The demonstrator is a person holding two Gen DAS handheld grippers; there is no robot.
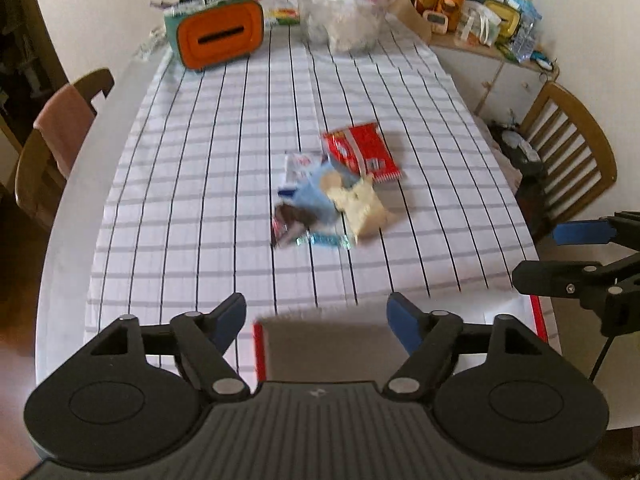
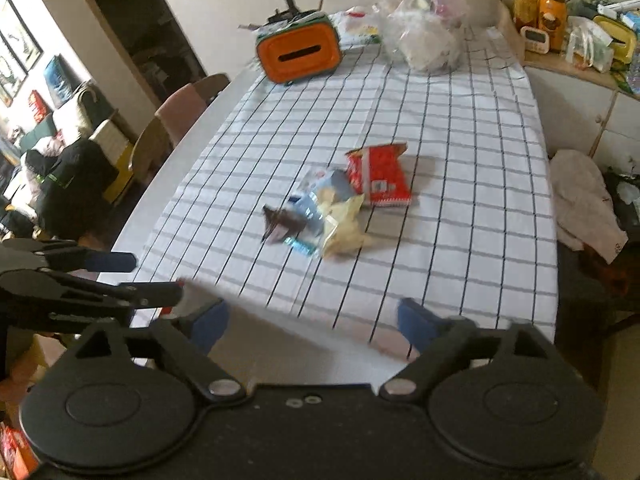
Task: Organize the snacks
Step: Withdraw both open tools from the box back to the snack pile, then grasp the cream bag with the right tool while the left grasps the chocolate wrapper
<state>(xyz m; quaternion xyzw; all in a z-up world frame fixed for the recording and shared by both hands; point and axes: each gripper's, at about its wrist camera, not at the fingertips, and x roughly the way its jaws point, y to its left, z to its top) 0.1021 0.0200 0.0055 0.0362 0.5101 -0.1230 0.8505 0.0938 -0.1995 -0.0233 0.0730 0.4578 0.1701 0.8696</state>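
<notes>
A small heap of snack packets lies mid-table on the checked cloth: a red packet (image 1: 362,156) (image 2: 380,176), a pale blue one (image 1: 316,192) (image 2: 316,200), a cream one (image 1: 362,206) (image 2: 344,228) and a dark brown one (image 1: 288,224) (image 2: 280,222). A red-edged box (image 1: 320,344) sits at the near table edge, blurred, right below my left gripper (image 1: 316,320), which is open and empty. My right gripper (image 2: 312,320) is open and empty above the near edge; it also shows at the right of the left wrist view (image 1: 560,256).
An orange and teal tissue box (image 1: 218,34) (image 2: 300,54) and a clear plastic bag of items (image 1: 344,12) (image 2: 428,28) stand at the far end. Wooden chairs flank the table (image 1: 568,152) (image 1: 60,148). A cluttered sideboard (image 1: 480,8) is at back right.
</notes>
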